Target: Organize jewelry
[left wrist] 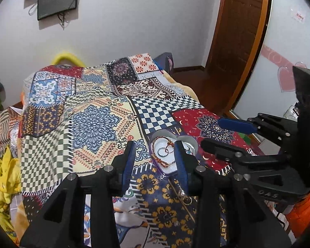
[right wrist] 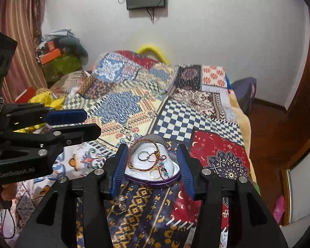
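A heart-shaped tin [left wrist: 193, 142] [right wrist: 155, 183] with a white lining lies on the patchwork bedspread. It holds thread bracelets [right wrist: 146, 166], silver rings [left wrist: 162, 152] [right wrist: 143, 156] and a beaded piece. My left gripper [left wrist: 155, 157] is open and empty just before the tin. My right gripper [right wrist: 153, 165] is open and empty, its fingers on either side of the tin. Loose rings [right wrist: 118, 203] [left wrist: 187, 200] lie on the spread in front of the tin. Each gripper shows in the other's view: the right one [left wrist: 217, 132] and the left one [right wrist: 91, 122].
The patchwork bedspread [left wrist: 97, 124] [right wrist: 134, 107] covers the bed. Yellow cloth [left wrist: 2, 175] lies at its left edge. A wooden door [left wrist: 237, 31] and a mirror with pink hearts [left wrist: 283, 78] stand to the right. Boxes and clutter [right wrist: 57, 55] are piled at the far left.
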Available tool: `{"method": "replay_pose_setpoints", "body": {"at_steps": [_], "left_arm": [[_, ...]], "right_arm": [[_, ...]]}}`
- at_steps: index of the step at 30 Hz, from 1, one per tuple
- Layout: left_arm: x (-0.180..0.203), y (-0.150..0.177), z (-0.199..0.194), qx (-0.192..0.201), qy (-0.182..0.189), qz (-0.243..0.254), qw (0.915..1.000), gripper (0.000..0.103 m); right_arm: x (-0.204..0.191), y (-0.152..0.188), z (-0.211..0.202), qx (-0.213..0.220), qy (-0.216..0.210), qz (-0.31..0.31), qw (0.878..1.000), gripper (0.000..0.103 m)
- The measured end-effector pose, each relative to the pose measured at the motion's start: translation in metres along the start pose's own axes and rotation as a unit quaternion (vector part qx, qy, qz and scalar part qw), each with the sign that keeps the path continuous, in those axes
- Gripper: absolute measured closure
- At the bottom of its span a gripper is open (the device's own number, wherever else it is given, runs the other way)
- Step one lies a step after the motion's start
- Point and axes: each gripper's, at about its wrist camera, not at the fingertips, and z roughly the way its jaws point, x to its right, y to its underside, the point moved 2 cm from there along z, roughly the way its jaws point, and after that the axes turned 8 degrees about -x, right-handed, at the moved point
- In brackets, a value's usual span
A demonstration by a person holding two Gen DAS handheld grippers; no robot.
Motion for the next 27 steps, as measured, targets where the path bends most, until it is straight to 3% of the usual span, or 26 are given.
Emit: {"method": "replay_pose_setpoints", "body": {"at_steps": [6,13,27], "left_arm": [[0.000,0.014,-0.022,0.015,-0.025,0.004,0.9996,0.060],[-0.007,0.037,-0.031,0.004,-0.032,0.000,0.9995,0.059],[-0.023,0.086,-0.006,-0.055,-0.034,-0.016,0.9978,0.058]], "right_arm": [[-0.012,0.006,-0.025,0.023,-0.001,-0.005,1.000,0.056],[-0.019,0.019,-0.036,0.029,-0.001,-0.001,1.000,0.055],[-0.026,0.062,0.011,-0.042,0.000,0.011,0.999,0.053]]}}
